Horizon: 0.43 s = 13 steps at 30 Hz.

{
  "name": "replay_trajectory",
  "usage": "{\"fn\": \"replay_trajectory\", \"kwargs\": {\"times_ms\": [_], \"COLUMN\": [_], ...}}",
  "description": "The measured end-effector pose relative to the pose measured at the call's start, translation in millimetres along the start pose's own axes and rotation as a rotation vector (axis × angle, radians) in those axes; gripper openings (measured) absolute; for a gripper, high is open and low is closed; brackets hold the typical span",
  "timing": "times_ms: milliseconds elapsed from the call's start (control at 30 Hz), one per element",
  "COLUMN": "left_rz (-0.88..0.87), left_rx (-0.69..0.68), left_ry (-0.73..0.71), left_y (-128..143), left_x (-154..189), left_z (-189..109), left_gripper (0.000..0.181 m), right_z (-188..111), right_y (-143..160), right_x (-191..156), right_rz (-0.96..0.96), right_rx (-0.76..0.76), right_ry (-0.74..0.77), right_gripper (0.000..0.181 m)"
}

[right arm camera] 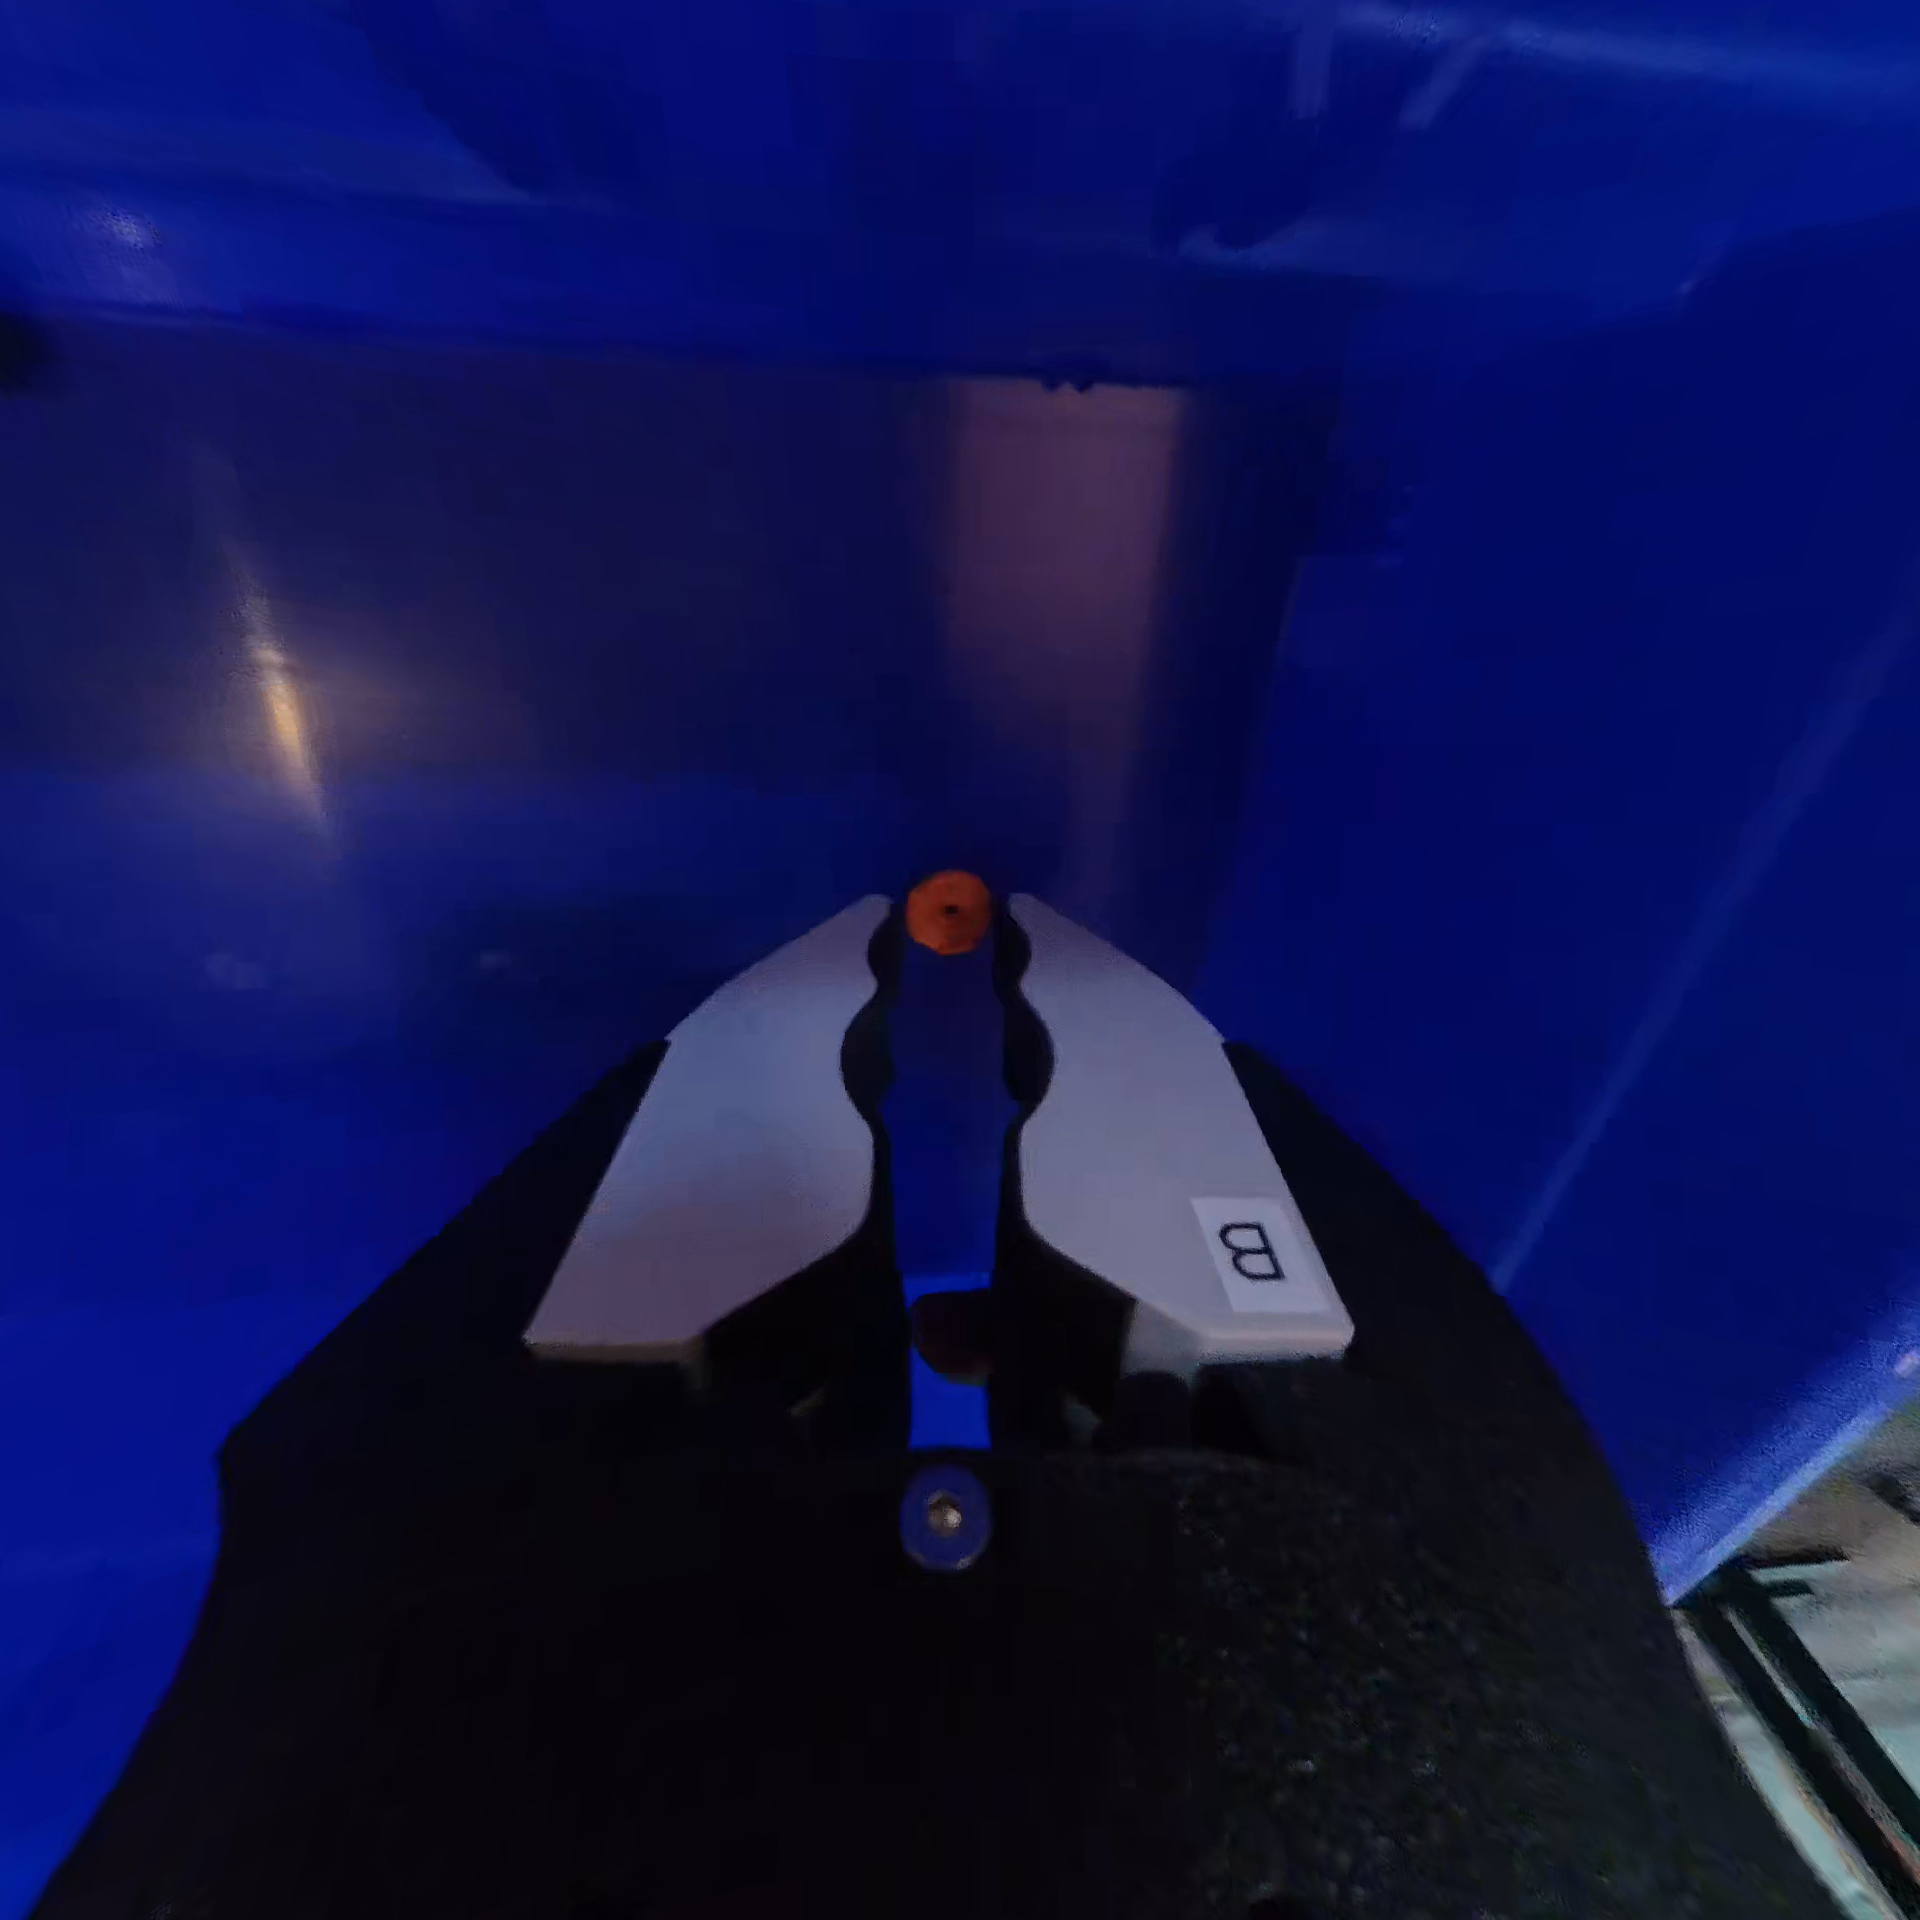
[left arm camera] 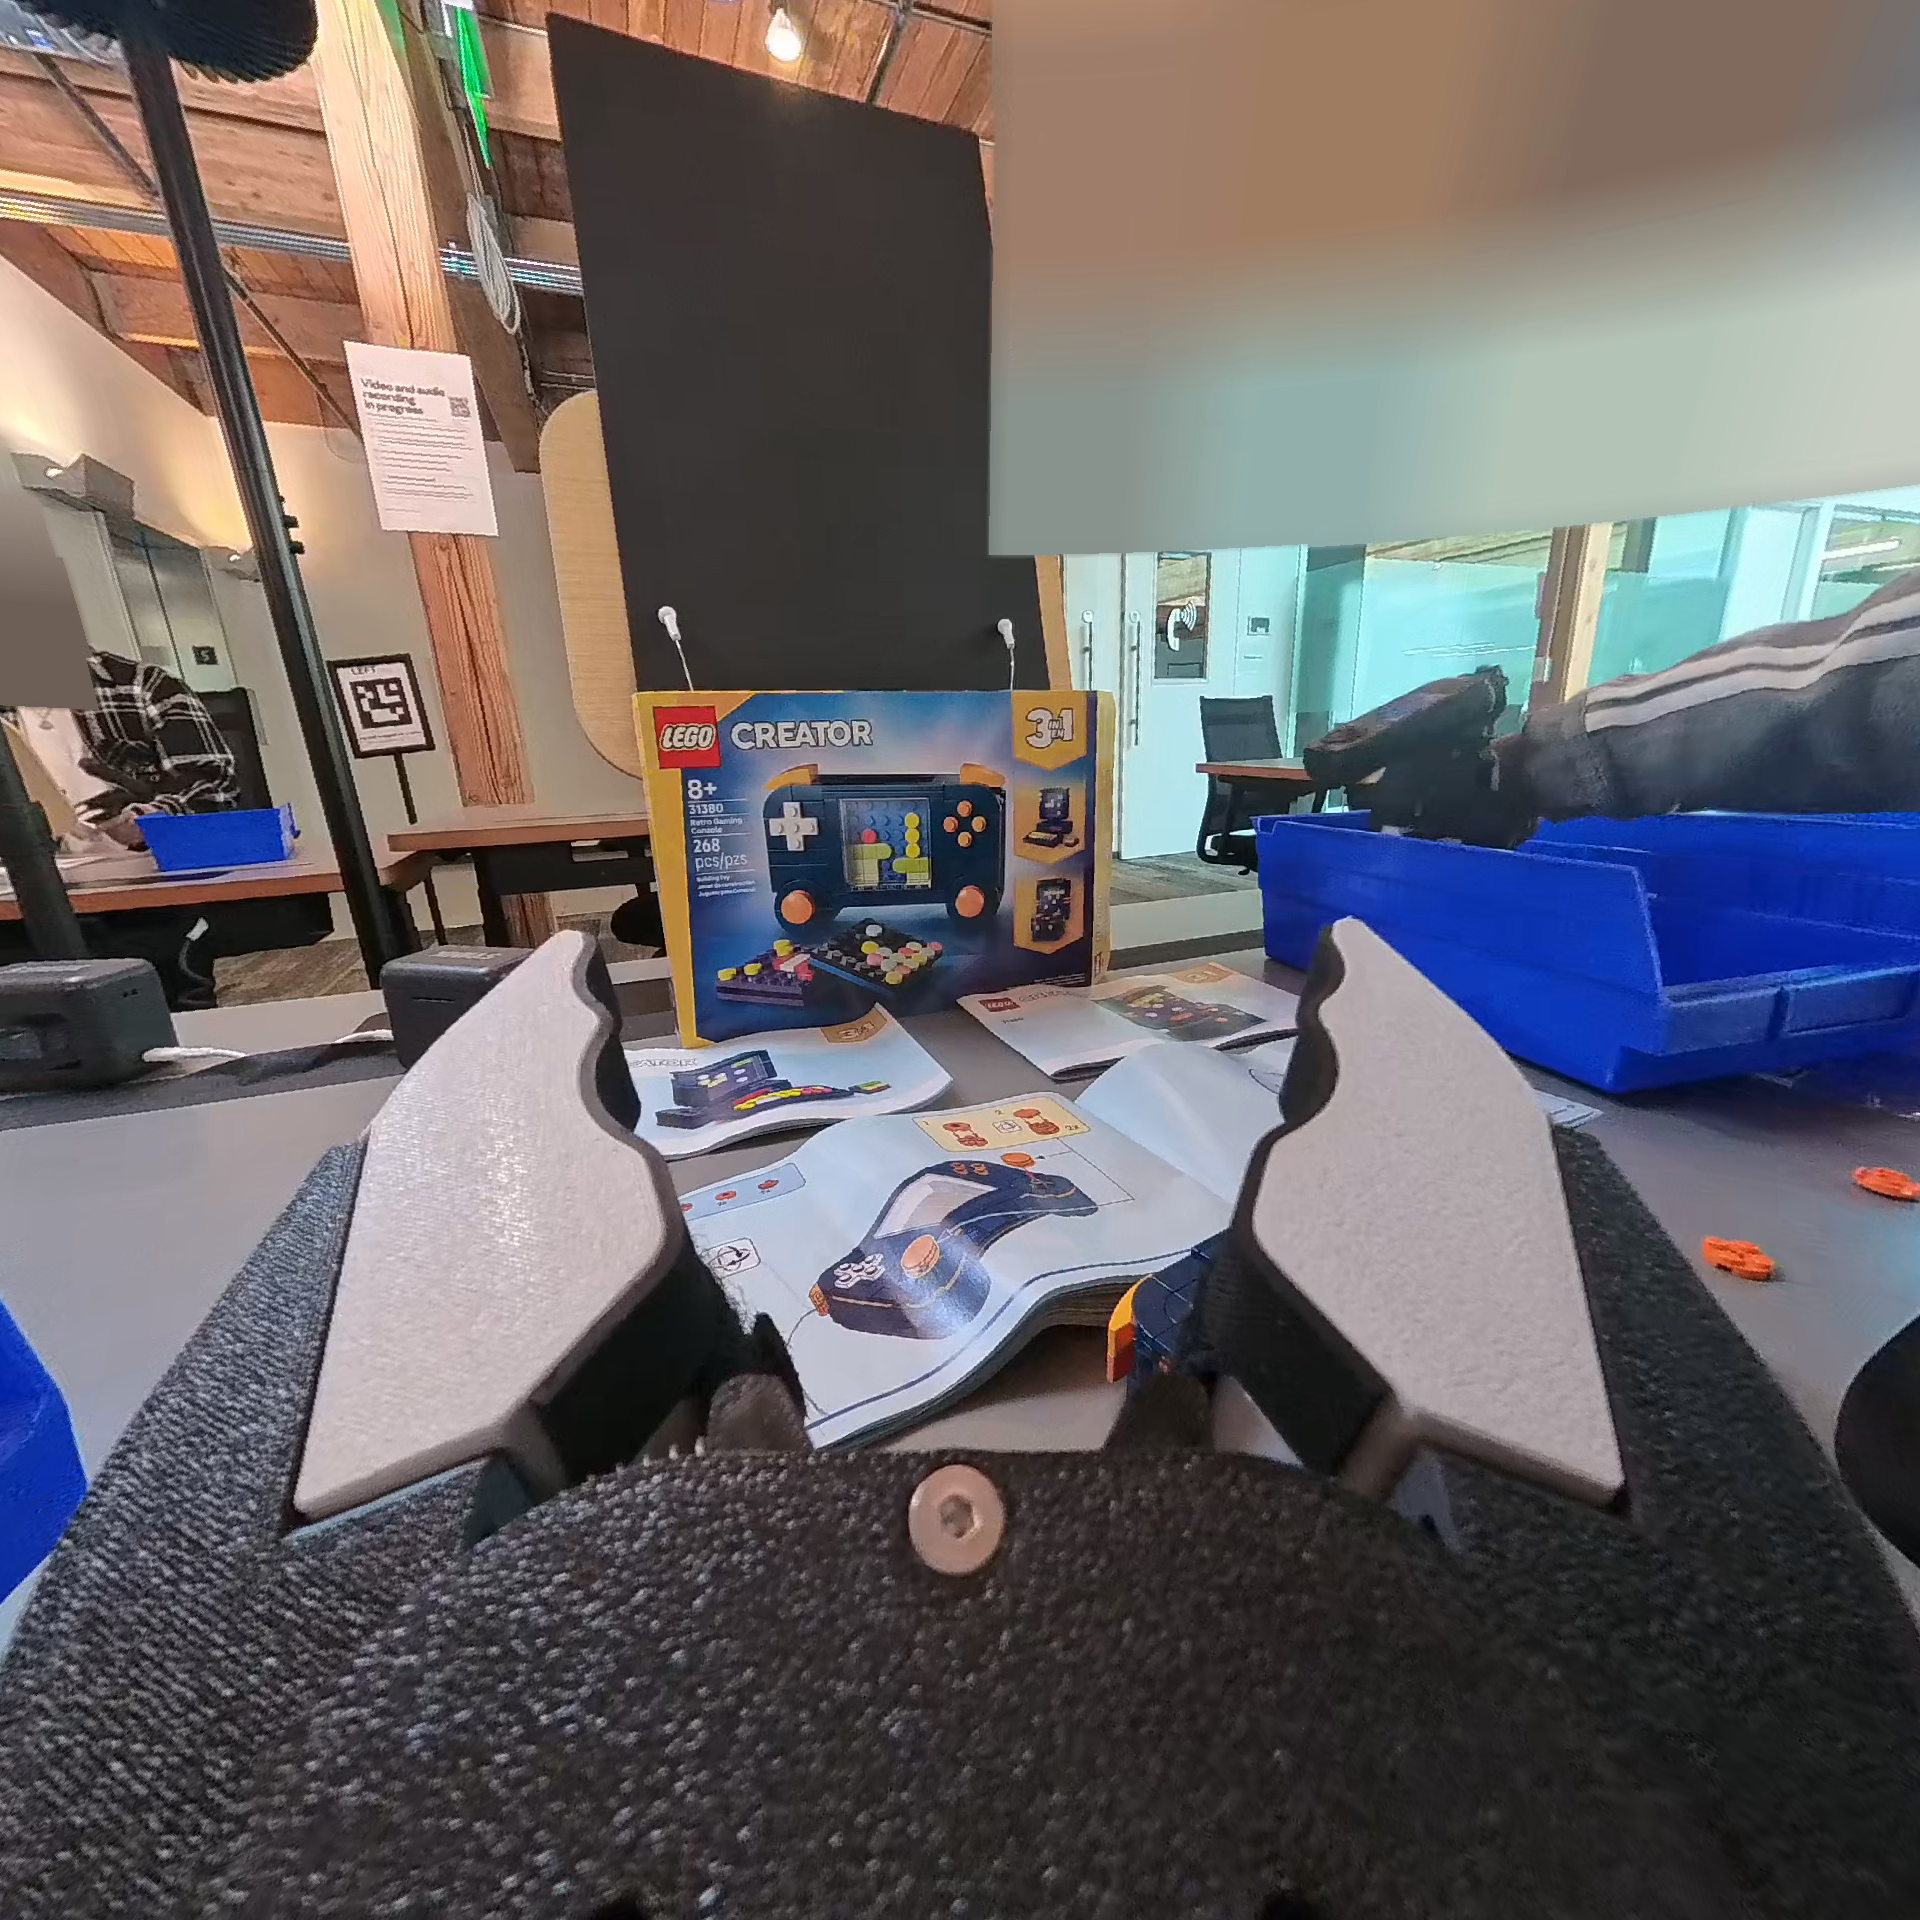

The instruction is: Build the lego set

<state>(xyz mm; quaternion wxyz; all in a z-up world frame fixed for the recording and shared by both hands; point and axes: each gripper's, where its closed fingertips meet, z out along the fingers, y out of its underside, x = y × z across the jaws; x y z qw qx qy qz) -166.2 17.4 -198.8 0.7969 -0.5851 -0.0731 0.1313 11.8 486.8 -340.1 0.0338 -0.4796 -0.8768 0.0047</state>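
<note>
My left gripper (left arm camera: 961, 951) is open and empty, held above the grey table (left arm camera: 156, 1226). Between its fingers lies the open instruction booklet (left arm camera: 966, 1236). A dark blue and orange part-built model (left arm camera: 1148, 1325) sits at the booklet's right edge, next to my right-hand finger. Behind stands the set's box (left arm camera: 878, 862). My right gripper (right arm camera: 951, 906) is inside a blue bin (right arm camera: 520, 623), shut on a small round orange piece (right arm camera: 945, 923) at its fingertips. In the left wrist view that gripper (left arm camera: 1423, 758) reaches into the blue bin (left arm camera: 1507, 935) on a sleeved arm.
Two more booklets (left arm camera: 790, 1091) (left arm camera: 1122, 1013) lie in front of the box. Two loose orange pieces (left arm camera: 1737, 1255) (left arm camera: 1886, 1182) lie on the table at right. Black boxes (left arm camera: 78, 1018) sit at far left. Another blue bin's corner (left arm camera: 31, 1455) is at the left edge. Spacing between my two grippers at the tips: around 55 centimeters.
</note>
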Motion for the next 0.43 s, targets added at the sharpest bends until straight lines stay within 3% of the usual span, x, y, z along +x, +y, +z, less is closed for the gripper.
{"fn": "replay_trajectory", "kwargs": {"times_ms": [67,133,200,267,333,433], "left_rz": [-0.001,0.000,-0.004,-0.010,-0.023,-0.023], "left_rx": [0.000,0.002,0.010,0.020,0.036,0.074], "left_ry": [0.000,0.003,0.008,0.021,0.052,0.109], "left_y": [-0.1,-0.3,-1.9,-3.6,-6.3,-14.1], "left_x": [0.0,0.3,1.0,2.7,7.3,17.0], "left_z": [0.0,-0.2,-0.5,-0.7,-1.2,-3.4], "left_gripper": [0.123,0.123,0.122,0.121,0.118,0.111], "right_z": [-1.3,-17.8,-61.2,-133.9,-203.1,-257.8], "right_y": [1.3,-13.8,-50.1,-94.3,-116.2,-129.2], "right_x": [-3.1,-12.5,-32.2,-68.5,-110.8,-172.1], "right_rz": [0.021,0.073,0.183,0.235,0.222,0.169], "right_rx": [0.012,0.154,0.476,0.946,1.342,1.659], "right_ry": [-0.016,-0.038,-0.115,-0.269,-0.413,-0.555], "right_gripper": [0.016,0.016,0.016,0.015,0.015,0.015]}}
